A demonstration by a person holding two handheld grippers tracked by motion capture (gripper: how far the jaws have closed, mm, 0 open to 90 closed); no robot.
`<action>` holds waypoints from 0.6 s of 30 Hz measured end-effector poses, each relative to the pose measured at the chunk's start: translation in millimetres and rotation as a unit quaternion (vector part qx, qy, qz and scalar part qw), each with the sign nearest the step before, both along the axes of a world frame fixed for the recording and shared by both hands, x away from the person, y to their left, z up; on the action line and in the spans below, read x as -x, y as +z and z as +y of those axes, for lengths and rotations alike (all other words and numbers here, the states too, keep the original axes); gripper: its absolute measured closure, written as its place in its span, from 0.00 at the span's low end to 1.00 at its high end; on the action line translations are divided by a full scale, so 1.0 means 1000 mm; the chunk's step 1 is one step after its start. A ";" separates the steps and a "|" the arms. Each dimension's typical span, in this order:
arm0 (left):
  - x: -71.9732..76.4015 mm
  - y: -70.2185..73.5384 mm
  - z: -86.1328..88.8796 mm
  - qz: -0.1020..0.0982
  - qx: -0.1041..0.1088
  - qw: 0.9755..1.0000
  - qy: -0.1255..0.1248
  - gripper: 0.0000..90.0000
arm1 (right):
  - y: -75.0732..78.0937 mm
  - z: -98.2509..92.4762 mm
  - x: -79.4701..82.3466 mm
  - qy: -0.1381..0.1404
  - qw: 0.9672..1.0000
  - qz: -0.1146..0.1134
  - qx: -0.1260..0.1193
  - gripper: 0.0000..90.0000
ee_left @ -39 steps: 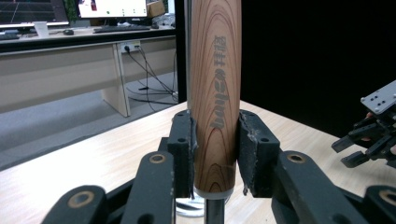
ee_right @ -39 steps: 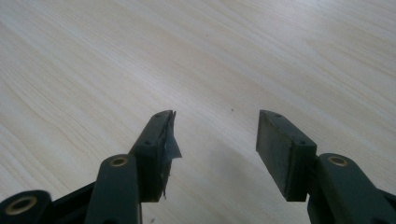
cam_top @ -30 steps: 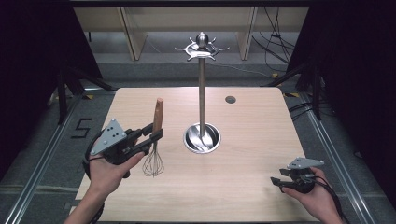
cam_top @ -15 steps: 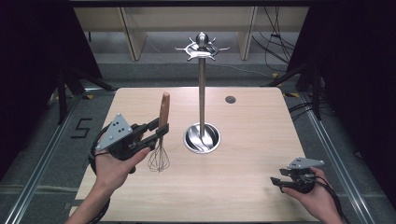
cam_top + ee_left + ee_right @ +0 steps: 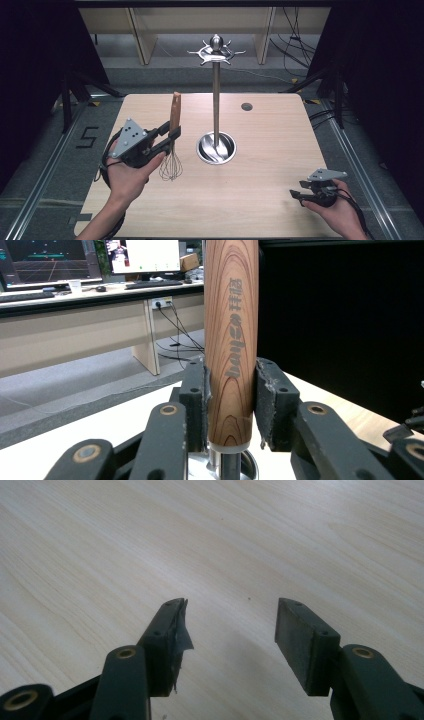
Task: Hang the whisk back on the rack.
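A whisk with a wooden handle [image 5: 175, 111] and a wire head [image 5: 171, 167] hangs upright, head down, just above the left half of the table. My left gripper [image 5: 171, 136] is shut on the lower part of the handle. In the left gripper view the pads [image 5: 194, 390] press both sides of the wooden handle [image 5: 232, 315]. To its right stands a metal utensil stand [image 5: 216, 100] with a round base [image 5: 216, 149] and a ring of hooks [image 5: 216, 50] on top. My right gripper [image 5: 296, 193] rests low at the front right, open, with bare tabletop between its jaws [image 5: 230, 630].
The light wooden table [image 5: 270, 215] has a small dark disc [image 5: 246, 106] set in it behind the stand. Dark drapes flank both sides. Shelving and cables lie beyond the far edge.
My left gripper has carried the whisk a little to the right and up, nearer the stand, and the handle now stands straighter. The right gripper has kept still.
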State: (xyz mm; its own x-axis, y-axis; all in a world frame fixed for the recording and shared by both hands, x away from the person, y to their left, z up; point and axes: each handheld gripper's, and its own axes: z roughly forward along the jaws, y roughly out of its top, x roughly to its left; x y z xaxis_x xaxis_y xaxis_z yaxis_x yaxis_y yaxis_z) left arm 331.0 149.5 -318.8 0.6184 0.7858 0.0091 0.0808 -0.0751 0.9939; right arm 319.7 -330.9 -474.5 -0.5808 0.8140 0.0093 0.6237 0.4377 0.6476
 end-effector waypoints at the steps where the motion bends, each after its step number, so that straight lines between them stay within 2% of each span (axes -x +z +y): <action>1: 0.000 0.000 -0.001 0.001 0.001 1.000 0.003 0.76 | 0.000 0.000 0.000 0.000 1.000 0.000 0.000 0.52; 6: -0.001 0.003 -0.004 0.001 0.005 1.000 0.013 0.76 | 0.000 0.000 0.000 -0.002 1.000 0.002 -0.001 0.52; 8: -0.002 0.004 -0.006 -0.001 0.006 1.000 0.017 0.76 | 0.002 0.001 0.001 -0.007 1.000 0.012 -0.004 0.52; 9: -0.002 0.005 -0.007 -0.001 0.007 1.000 0.018 0.76 | 0.000 0.000 0.000 0.000 1.000 0.000 0.000 0.52; 11: -0.003 0.006 -0.008 -0.002 0.007 1.000 0.022 0.76 | 0.001 0.000 0.000 -0.002 1.000 0.005 -0.002 0.52; 14: -0.003 0.007 -0.010 -0.007 0.012 0.999 0.035 0.76 | 0.000 0.000 0.000 -0.001 1.000 0.001 0.000 0.52; 16: -0.004 0.008 -0.012 -0.011 0.015 0.999 0.043 0.76 | 0.002 0.001 0.001 -0.009 1.000 0.014 -0.005 0.52; 17: -0.004 0.008 -0.012 -0.011 0.015 0.999 0.043 0.76 | 0.002 0.001 0.001 -0.009 1.000 0.014 -0.005 0.52; 18: -0.004 0.008 -0.013 -0.011 0.016 0.999 0.043 0.76 | 0.000 0.000 0.001 -0.003 1.000 0.004 -0.002 0.52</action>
State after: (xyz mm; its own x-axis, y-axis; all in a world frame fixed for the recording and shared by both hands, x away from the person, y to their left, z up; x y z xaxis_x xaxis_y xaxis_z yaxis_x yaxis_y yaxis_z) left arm 334.9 136.4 -310.3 0.5487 0.8360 -0.0048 0.0644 -0.0366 0.9973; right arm 319.2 -330.8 -474.0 -0.5753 0.8178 0.0176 0.6316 0.4305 0.6448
